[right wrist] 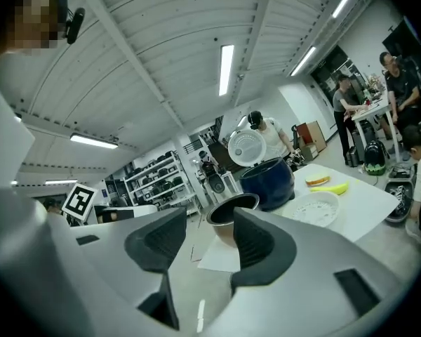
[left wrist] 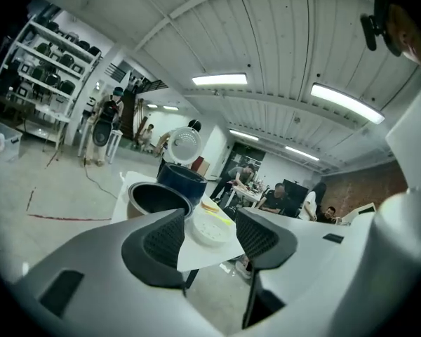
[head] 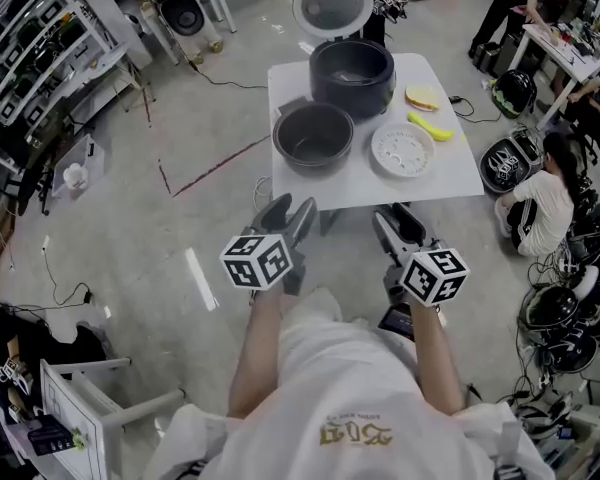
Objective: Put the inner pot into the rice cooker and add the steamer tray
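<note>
On the white table [head: 450, 176] a dark rice cooker [head: 352, 73] stands at the back with its round lid [head: 332, 6] raised. In front of it, at the near left, sits the dark inner pot [head: 313, 136]. The white perforated steamer tray [head: 403, 149] lies to the pot's right. My left gripper [head: 292, 211] and right gripper [head: 395, 220] hover side by side short of the table's near edge, both open and empty. The left gripper view frames the tray [left wrist: 212, 229] between the jaws, with the pot [left wrist: 151, 199] to its left. In the right gripper view, the pot [right wrist: 228, 213] shows between the jaws.
A yellow banana [head: 431, 126] and a bread slice [head: 421, 96] lie at the table's right back. People sit and work at the right among several cookers on the floor [head: 560, 313]. Shelving [head: 40, 58] lines the left, a white chair [head: 75, 408] stands at the lower left.
</note>
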{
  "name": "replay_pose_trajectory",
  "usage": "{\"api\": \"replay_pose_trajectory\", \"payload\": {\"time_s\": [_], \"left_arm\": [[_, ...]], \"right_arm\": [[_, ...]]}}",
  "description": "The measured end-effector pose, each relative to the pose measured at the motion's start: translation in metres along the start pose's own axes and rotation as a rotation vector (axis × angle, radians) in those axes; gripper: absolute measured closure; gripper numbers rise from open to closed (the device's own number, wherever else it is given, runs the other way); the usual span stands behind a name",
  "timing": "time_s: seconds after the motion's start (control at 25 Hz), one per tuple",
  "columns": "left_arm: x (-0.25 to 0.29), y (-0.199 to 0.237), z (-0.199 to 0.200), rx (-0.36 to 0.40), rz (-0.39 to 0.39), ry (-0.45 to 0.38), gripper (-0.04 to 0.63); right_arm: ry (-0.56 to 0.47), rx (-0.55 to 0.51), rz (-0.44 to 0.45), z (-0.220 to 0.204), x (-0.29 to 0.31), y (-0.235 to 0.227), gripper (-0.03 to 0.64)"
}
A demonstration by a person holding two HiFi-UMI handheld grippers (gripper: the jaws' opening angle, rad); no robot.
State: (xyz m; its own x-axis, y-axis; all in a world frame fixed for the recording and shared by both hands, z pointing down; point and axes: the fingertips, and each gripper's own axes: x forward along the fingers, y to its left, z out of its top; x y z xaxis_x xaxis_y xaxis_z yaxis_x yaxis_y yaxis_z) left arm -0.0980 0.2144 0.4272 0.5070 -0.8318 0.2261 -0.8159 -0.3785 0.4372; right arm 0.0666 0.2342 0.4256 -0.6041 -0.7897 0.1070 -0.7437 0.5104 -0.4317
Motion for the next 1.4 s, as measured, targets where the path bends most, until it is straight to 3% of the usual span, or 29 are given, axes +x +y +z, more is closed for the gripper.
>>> {"api": "replay_pose_trajectory", "payload": {"time_s": [0.16,0.48,1.16,1.4], "left_arm": [[0.0,0.021,-0.005,-0.049,0.03,0.023,0.368],[0.017,0.073,0.014,-0.032,0.078,0.036,0.39],[0.152,0.228,0.061,-0.051,0.013,0.145,0.38],[0.187,0.256,0.061,-0.061,-0.024,0.199,0.382]], "right_arm": [[0.035,0.016,0.01,-0.007,0.015,-0.003,0.411],[0.065,0.082,0.031,-0.015,0.066,-0.006,0.417],[0.131,0.14,-0.168,-0.02,0.219,-0.077,0.408],[0.143,0.159,-0.243,-0.018,0.239,-0.096,0.408]]}}
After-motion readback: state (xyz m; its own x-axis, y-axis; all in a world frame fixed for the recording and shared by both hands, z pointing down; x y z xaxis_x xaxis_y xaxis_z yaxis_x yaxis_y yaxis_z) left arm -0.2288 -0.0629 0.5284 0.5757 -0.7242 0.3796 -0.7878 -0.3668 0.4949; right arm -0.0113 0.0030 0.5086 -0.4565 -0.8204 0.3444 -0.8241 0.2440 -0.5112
